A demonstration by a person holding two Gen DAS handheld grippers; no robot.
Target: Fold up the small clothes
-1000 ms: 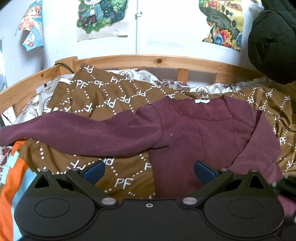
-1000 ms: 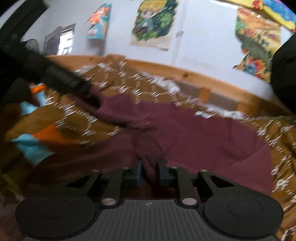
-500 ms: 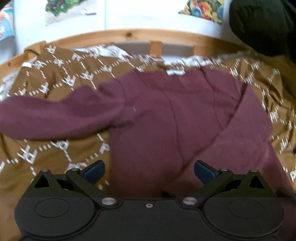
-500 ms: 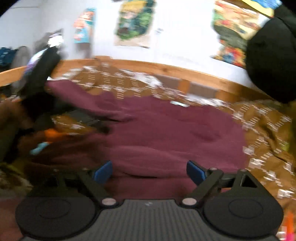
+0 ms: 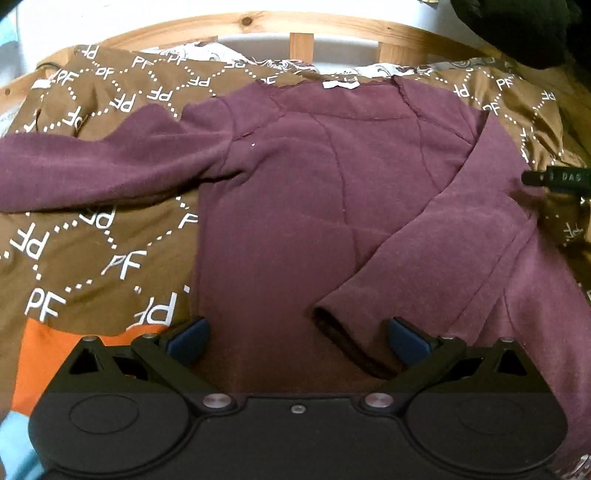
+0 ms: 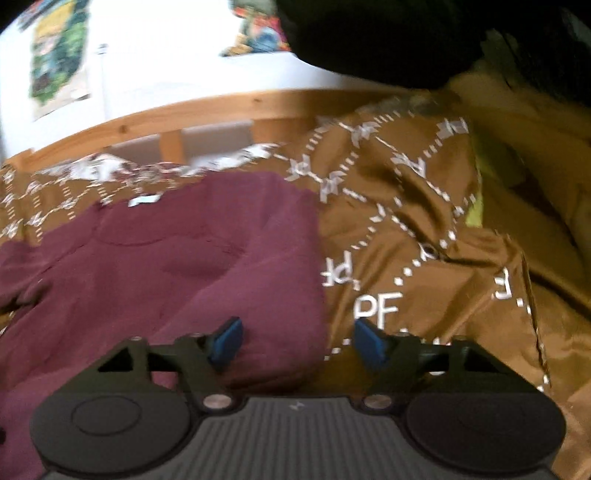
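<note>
Brown patterned bedding [image 5: 110, 258] carries our maroon top [image 5: 295, 206], centre frame, one sleeve [image 5: 436, 251] folded across for tidying. Left hand-held gripper [image 5: 295, 339] hangs wide and empty; right hand-held gripper [image 6: 295, 341], just closing, is half-open and empty.

Wooden-railed bed [image 5: 258, 22], brown patterned cover [image 5: 92, 251] beneath maroon sweater [image 5: 295, 192].

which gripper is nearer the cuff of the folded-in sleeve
Left. The left gripper hovers over the cuff, jaws open around it; the right gripper sits at the sweater's side edge.
</note>
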